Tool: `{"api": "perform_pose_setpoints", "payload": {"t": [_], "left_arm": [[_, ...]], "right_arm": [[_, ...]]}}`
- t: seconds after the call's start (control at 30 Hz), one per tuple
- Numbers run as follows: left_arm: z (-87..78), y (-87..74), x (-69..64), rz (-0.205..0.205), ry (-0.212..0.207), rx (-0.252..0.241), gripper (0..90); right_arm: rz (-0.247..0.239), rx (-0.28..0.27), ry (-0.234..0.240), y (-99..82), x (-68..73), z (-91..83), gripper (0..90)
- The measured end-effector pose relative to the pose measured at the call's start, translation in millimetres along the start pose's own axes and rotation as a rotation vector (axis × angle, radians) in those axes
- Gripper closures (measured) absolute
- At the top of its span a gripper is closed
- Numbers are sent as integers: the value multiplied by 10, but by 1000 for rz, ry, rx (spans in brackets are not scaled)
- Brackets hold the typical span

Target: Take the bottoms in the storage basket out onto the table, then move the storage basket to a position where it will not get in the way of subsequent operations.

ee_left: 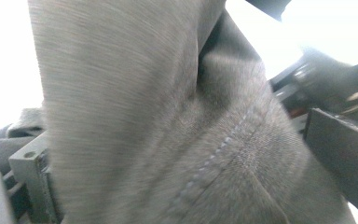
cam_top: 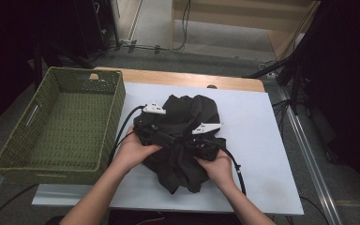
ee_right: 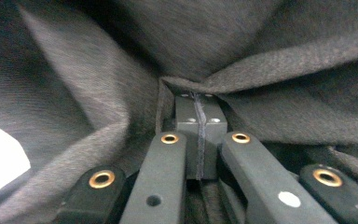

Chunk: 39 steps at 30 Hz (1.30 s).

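— So where did the dark garment (cam_top: 183, 136) lie?
— Bunched mid-table, under both your hands. Your right gripper (ee_right: 199, 109) was clenched on a fold; your left gripper (cam_top: 157, 133) had cloth between its jaws. The green basket (cam_top: 56, 126) lay leftward.

Open white desk (cam_top: 262, 140) surface is being left free right of the crumpled dark garment (cam_top: 183, 140) and along its near edge. Passage on the left is being blocked by the green woven basket (cam_top: 61, 126), standing just beside the garment.
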State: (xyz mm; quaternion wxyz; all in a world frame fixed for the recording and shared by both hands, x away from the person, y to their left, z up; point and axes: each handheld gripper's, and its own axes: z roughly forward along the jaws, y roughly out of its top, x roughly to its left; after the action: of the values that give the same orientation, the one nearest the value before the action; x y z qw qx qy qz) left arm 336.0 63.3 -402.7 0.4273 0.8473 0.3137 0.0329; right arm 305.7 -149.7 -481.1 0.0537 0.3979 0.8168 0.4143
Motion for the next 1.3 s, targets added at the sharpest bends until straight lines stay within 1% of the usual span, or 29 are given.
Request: {"api": "perform_pose_setpoints", "payload": {"t": [0.1,0.17,0.2,0.27,0.3,0.33,0.43,0.47,0.5,0.6,0.63,0.67,0.7,0.73,0.77,0.8,0.83,0.87,0.93,0.97,1.0,1.03,1.07,1.1,1.17,1.23,1.3], "left_arm": [[-84,-9,18,2,30,6,0],[-139,-18,31,-3,42,12,0],[-170,-23,39,-6,45,15,0],[-237,-26,60,-17,50,24,0],[-272,-31,73,-24,53,24,0],[-310,-33,89,-26,62,20,0],[-411,-43,136,-41,79,-18,0],[-433,-46,147,-48,84,-24,0],[-451,-50,156,-49,87,-21,0],[-495,-60,150,-45,98,-19,0],[-506,-64,145,-45,99,-17,0],[-517,-67,143,-44,94,-14,0],[-530,-77,131,-41,69,-8,0],[-530,-77,131,-41,69,-8,0],[-530,-80,117,-45,72,-1,0],[-526,-82,106,-53,75,5,8],[-524,-86,93,-52,74,13,8],[-527,-89,79,-52,75,16,16],[-553,-91,59,-53,81,7,37],[-569,-94,52,-50,69,-3,72],[-585,-99,47,-41,54,-7,140],[-592,-111,41,-30,33,-6,207],[-588,-118,36,-28,30,-5,244],[-579,-128,32,-31,35,-2,244],[-558,-151,35,-29,37,0,244],[-535,-172,33,-16,45,3,244],[-514,-190,37,-18,39,1,243]], "right_arm": [[8,18,-19,-26,-41,39,874],[4,38,-49,-45,-72,51,873],[11,44,-62,-58,-100,55,873],[38,48,-67,-83,-172,59,873],[38,58,-77,-93,-205,62,873],[42,64,-86,-102,-230,67,873],[56,72,-95,-121,-297,77,873],[61,74,-96,-124,-316,77,873],[64,78,-102,-126,-332,75,874],[70,84,-139,-135,-392,67,874],[84,85,-142,-140,-421,59,874],[104,84,-155,-149,-479,33,873],[113,87,-138,-152,-495,19,861],[113,87,-138,-152,-495,19,861],[117,85,-122,-152,-498,2,826],[106,93,-93,-145,-485,-41,735],[106,93,-93,-145,-485,-41,735],[98,96,-82,-142,-475,-75,705],[83,100,-56,-151,-458,-160,588],[79,96,-55,-165,-455,-213,557],[73,90,-39,-186,-468,-275,529],[73,78,-39,-207,-478,-339,508],[76,52,-32,-256,-524,-464,493],[76,52,-32,-256,-524,-464,493],[79,38,-40,-304,-580,-569,485],[78,32,-66,-352,-619,-660,474],[79,19,-87,-405,-669,-744,472]]}}
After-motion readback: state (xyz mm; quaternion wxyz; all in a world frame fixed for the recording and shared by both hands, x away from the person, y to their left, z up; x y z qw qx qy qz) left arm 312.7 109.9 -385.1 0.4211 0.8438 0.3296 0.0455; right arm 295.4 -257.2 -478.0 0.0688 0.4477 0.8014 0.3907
